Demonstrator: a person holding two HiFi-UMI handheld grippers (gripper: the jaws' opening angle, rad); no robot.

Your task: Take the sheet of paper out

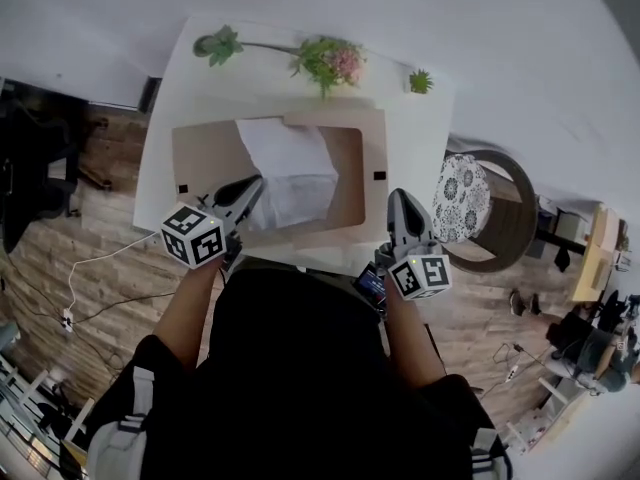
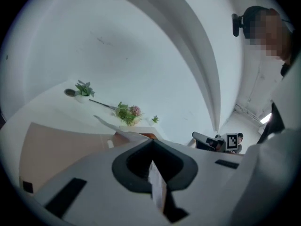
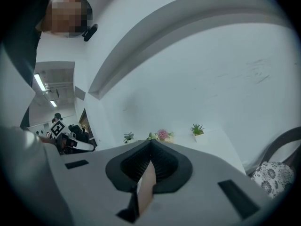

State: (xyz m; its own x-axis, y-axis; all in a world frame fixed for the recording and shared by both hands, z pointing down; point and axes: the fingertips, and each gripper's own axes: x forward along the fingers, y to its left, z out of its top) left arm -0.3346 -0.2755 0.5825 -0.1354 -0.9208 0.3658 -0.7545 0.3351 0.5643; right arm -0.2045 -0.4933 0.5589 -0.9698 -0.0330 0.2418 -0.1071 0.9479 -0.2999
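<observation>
My left tongs (image 1: pixel 255 186) are closed tight on a thin pale edge. That edge looks like the near left border of the white sheet of paper (image 1: pixel 290 163), though a tan tint on one side leaves me a little unsure. The sheet is not out yet. It lies partly inside the shallow brown cardboard box (image 1: pixel 205 158) on the white tabletop (image 1: pixel 420 138), and its far end rises over the box's back rim.

My right tongs (image 1: pixel 397 196) are also pressed together, on a thin tan strip the colour of the cardboard. I take this to be the box's right-hand rim, held to steady it.

The main worry is my narrow hold on the paper. A pull at an angle could let the sheet slide free of the pads, or tear it at the pinch. If the sheet drags across a box wall it could crease or catch. If my right hold gives way, the light box may ride up with the sheet or skid toward the tabletop's near edge.

The green and pink potted plants (image 1: pixel 330 60) stand well behind the box, so I judge them to be in little danger.
</observation>
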